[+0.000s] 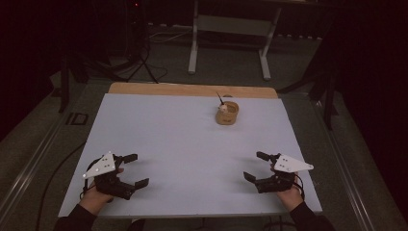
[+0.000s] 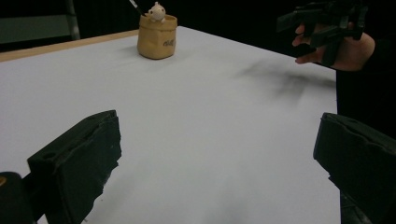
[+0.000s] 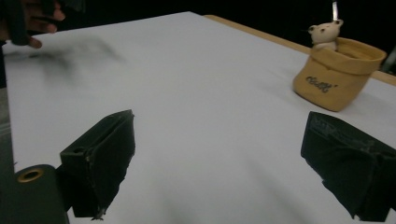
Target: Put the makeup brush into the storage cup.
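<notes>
Near edge of the table (image 1: pixel 159 139): both hands are resting low on the pale sheet, one at each corner on the person's side. The left gripper (image 1: pixel 132 169) is sitting with its jaws spread wide, nothing between them. The right gripper (image 1: pixel 254 166) is doing the same, jaws wide and empty, pointing inward across the sheet. In the left gripper view the other hand (image 2: pixel 343 49) is showing at the far right, well apart.

Mid table: bare sheet, only soft shadows lying on it.

Far side: the tan pouch (image 1: pixel 227 113) is standing upright near the back edge, right of centre, well apart from both grippers. A small bear figure (image 3: pixel 325 33) is poking out of its rim, and a thin dark stick (image 1: pixel 219 97) is leaning up out of it beside the bear. What the stick is, I cannot tell.

Step in hand, as I judge it: starting stance, reach not yet begun. The right gripper is lying closer to the pouch, so the next move probably calls for it travelling forward and slightly inward, jaws kept wide, then closing gently on the soft wall or the bear.

In the way: nothing on the sheet between hand and pouch. Beyond the table, a white frame stand (image 1: pixel 230 29) and floor cables are sitting clear of the work. The pouch looks light and could tip or slide if nudged.
</notes>
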